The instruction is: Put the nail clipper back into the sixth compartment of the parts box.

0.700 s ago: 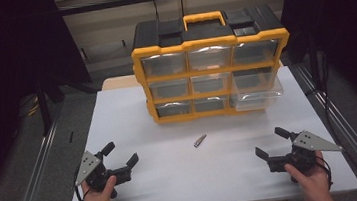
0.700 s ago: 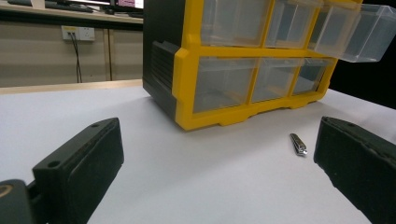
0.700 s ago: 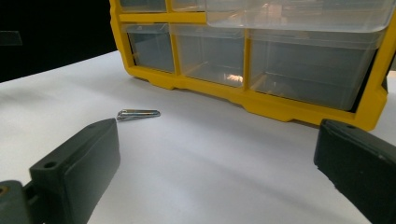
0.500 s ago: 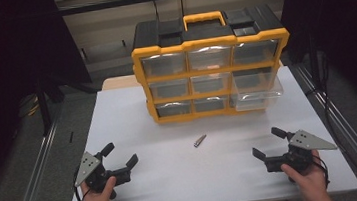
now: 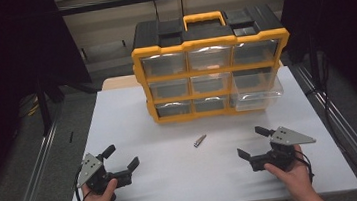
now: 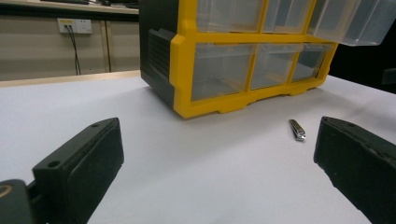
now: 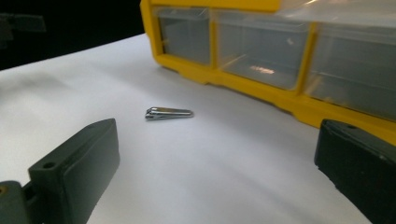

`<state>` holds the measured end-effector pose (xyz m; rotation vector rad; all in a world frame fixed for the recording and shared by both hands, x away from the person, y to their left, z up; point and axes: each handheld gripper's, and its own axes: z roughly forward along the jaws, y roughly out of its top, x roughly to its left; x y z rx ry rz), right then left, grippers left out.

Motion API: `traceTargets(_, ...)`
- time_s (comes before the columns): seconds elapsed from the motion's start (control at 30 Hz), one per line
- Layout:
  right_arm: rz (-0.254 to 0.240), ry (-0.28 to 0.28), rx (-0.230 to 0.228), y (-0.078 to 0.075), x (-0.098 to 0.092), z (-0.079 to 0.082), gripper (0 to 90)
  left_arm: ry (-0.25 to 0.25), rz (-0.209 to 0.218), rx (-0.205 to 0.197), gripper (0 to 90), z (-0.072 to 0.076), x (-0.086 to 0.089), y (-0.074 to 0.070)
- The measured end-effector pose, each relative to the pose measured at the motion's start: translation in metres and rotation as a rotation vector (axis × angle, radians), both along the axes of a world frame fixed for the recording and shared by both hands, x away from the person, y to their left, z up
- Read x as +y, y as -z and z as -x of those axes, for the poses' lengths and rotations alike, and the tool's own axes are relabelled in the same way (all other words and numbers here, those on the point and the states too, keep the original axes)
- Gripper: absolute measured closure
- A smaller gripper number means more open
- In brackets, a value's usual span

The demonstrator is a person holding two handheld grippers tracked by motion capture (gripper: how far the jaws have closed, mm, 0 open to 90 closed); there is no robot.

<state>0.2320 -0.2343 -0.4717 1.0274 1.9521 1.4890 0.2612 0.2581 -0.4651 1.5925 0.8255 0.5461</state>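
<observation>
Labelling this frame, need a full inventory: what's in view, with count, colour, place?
organizer cabinet: 1, yellow frame, black top, clear drawers; far middle of table
pulled-out drawer: 1, clear; right column of the cabinet, sticking forward
nail clipper: 1, silver; lying on the table in front of the cabinet, between both tongs
table: 1, white top
wall socket: 1, white; back wall, seen in left gripper view
left tongs: 1, black, open; near left, in hand
right tongs: 1, black, open; near right, in hand

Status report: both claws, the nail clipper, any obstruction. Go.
Left claw open, holding nothing. Right claw open, holding nothing. Nail clipper flat on the white table, between both claws, short of the organizer. Its right middle drawer pulled out. Path clear.
</observation>
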Motion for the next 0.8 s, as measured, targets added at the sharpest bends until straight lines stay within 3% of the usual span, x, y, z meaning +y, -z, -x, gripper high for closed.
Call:
traceTargets(0.03,0.013,-0.008,0.007,0.0,0.003,-0.001,0.0,0.016,-0.016,-0.004,1.6,0.0,0.001,0.0)
traceTargets(0.07,0.027,-0.017,0.012,-0.001,0.008,-0.003,0.0,0.025,-0.002,-0.001,1.7,0.0,-0.001,0.0)
traceTargets(0.23,0.052,-0.064,0.026,-0.004,0.022,-0.012,0.0,0.001,-0.034,-0.002,1.9,0.0,0.001,0.0)
traceTargets(0.33,0.045,-0.073,0.034,-0.006,0.026,-0.016,0.3,0.005,-0.006,-0.001,1.8,0.0,0.0,0.0)
traceTargets(0.47,0.053,-0.098,0.054,-0.007,0.032,-0.021,1.4,0.005,-0.01,-0.001,1.9,0.001,0.0,0.0)
traceTargets(0.53,0.067,-0.117,0.053,-0.007,0.037,-0.025,1.4,0.0,0.014,0.0,1.9,0.001,-0.002,0.0)
traceTargets(0.57,0.069,-0.121,0.054,-0.008,0.04,-0.026,1.4,0.006,-0.013,-0.001,1.9,0.001,0.0,0.0)
traceTargets(0.6,0.068,-0.128,0.058,-0.008,0.044,-0.029,1.2,0.007,-0.011,0.0,1.9,0.001,0.0,0.0)
traceTargets(0.67,0.063,-0.136,0.071,-0.007,0.047,-0.031,1.2,-0.002,0.023,0.002,1.9,0.001,-0.003,0.0)
traceTargets(0.7,0.067,-0.138,0.077,-0.007,0.049,-0.033,1.2,0.002,-0.045,-0.004,1.9,0.001,0.002,-0.001)
traceTargets(0.73,0.076,-0.144,0.08,-0.006,0.053,-0.034,1.1,-0.01,-0.001,-0.001,1.9,0.001,-0.002,0.0)
traceTargets(0.8,0.079,-0.156,0.087,-0.005,0.058,-0.037,1.3,0.008,-0.017,-0.004,1.9,0.001,0.0,0.0)
